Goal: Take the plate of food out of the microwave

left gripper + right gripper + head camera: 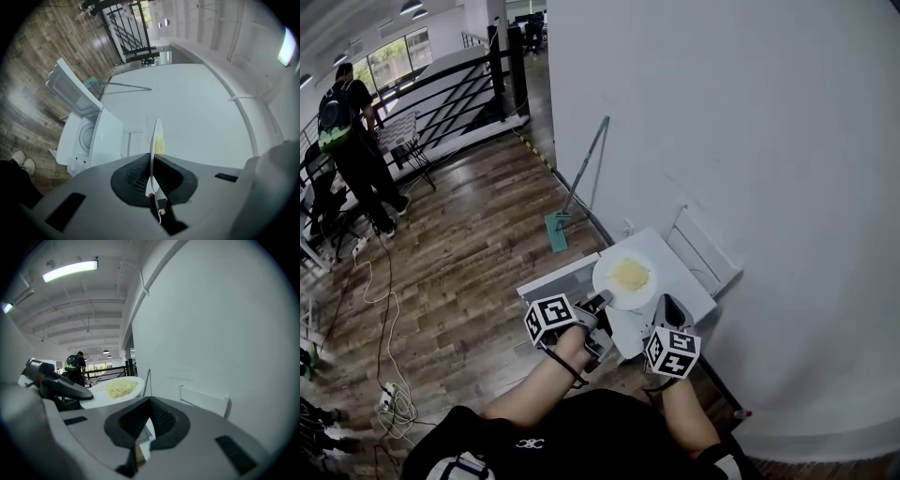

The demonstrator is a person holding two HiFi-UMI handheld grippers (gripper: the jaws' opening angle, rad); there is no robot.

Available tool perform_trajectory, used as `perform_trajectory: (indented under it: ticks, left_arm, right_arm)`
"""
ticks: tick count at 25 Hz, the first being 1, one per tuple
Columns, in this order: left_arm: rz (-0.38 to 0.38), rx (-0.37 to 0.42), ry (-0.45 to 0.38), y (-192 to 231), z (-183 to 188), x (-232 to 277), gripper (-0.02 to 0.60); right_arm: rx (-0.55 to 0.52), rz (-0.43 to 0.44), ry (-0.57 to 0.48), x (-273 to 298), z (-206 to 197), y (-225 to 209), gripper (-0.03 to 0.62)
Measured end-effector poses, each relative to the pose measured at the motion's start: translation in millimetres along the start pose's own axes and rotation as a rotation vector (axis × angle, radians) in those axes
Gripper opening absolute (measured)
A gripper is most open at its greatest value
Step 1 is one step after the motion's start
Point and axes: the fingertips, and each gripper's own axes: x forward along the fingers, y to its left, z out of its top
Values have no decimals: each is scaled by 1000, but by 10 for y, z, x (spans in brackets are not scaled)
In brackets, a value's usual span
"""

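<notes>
A white plate (pixel 614 292) with yellow noodles (pixel 630 274) hangs just above the top of the white microwave (pixel 686 281). My left gripper (pixel 602 302) is shut on the plate's near rim. In the left gripper view the plate (pixel 158 133) stands edge-on between the pads of the left gripper (pixel 152 161). The microwave (pixel 105 136) lies to its left, with its door (pixel 70 89) swung open and the turntable bare. My right gripper (pixel 667 305) hovers at the microwave's near right corner, shut and holding nothing. From the right gripper (pixel 149 411) the plate (pixel 101 399) shows at the left.
A long-handled mop (pixel 581 178) leans on the white wall behind the microwave. A white rack (pixel 705 248) stands against the wall to the right. A person with a backpack (pixel 356 141) stands far left by a black railing. Cables (pixel 389 394) trail on the wood floor.
</notes>
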Motion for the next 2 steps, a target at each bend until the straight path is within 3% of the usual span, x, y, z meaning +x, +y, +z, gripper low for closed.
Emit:
perform_trajectory:
  ticks: [2]
  left_arm:
    - [-6,0,5,-50,-12,-30,11]
  right_arm:
    - [0,2,-5,-34,24,24,12]
